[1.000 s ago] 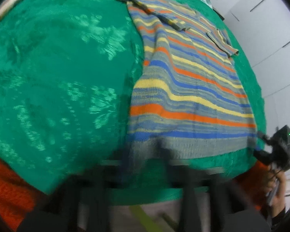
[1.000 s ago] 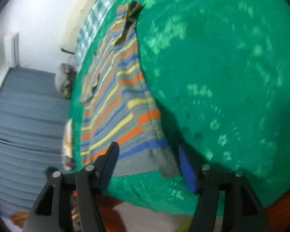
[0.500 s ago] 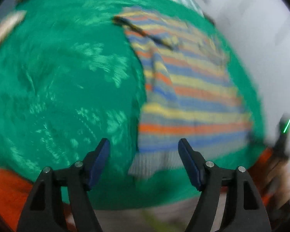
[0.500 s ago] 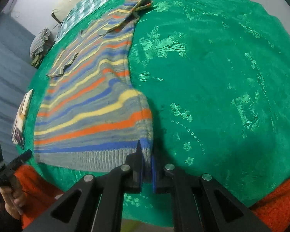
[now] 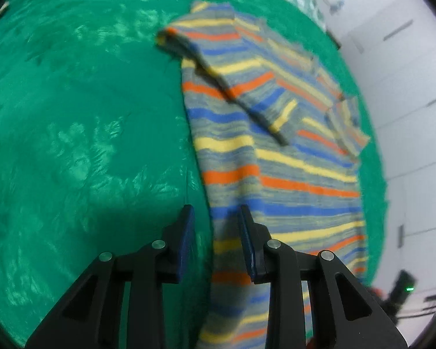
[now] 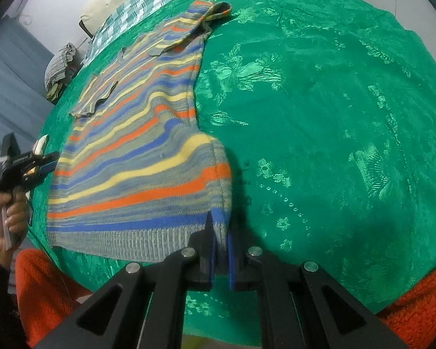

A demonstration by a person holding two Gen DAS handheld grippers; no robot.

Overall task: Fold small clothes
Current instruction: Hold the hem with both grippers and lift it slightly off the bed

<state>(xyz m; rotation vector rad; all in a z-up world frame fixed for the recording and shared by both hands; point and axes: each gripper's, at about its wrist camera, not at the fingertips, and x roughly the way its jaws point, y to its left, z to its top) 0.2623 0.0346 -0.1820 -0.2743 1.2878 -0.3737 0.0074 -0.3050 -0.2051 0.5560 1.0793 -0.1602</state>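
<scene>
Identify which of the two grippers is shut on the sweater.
The right gripper: its fingers pinch the sweater's hem corner. The left gripper is open, straddling the sweater's edge.

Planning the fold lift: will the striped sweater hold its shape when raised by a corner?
Probably not. The striped sweater is soft knit, already puckering where the right gripper pinches its hem, so it should drape limply. The left gripper is open astride the other edge; lifting both corners should limit sagging.
</scene>
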